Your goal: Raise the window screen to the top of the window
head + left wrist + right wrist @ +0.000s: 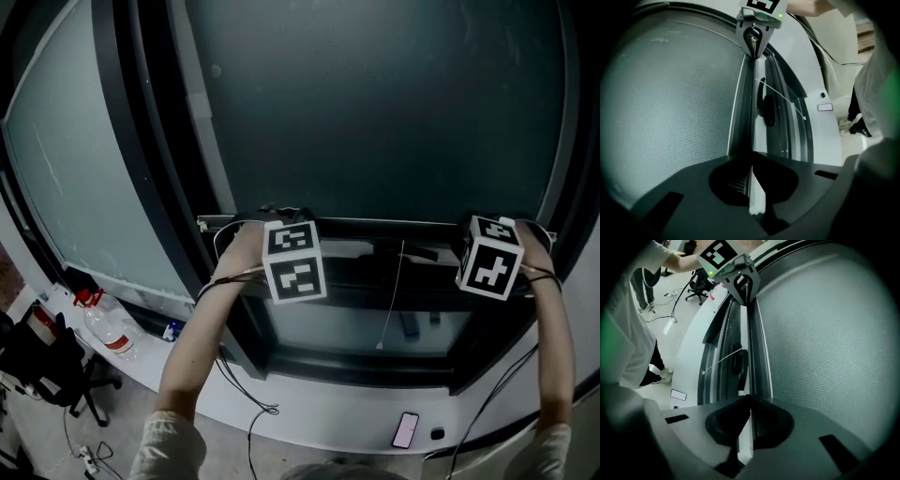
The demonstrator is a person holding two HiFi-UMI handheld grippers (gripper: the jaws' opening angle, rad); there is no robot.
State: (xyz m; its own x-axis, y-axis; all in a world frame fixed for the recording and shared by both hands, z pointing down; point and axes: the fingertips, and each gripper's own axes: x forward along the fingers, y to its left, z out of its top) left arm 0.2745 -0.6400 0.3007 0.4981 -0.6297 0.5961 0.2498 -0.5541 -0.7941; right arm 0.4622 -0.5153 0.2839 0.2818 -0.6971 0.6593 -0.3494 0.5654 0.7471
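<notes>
The window screen (375,112) is a dark mesh sheet filling the upper window, with its bottom bar (375,223) running level across the middle. My left gripper (277,219) is shut on the bar's left part and my right gripper (511,227) is shut on its right end. In the left gripper view the jaws (751,164) pinch the thin bar (746,117), mesh (670,103) to the left, and the right gripper (753,44) clamps the far end. In the right gripper view the jaws (750,401) pinch the bar (753,348), with the left gripper (743,289) at the far end.
A white pull cord (394,291) hangs from the bar over the open lower window. A dark window handle (768,110) sits on the frame below. On the white sill (309,412) lie a phone (406,429) and a water bottle (108,328). An office chair (47,366) stands lower left.
</notes>
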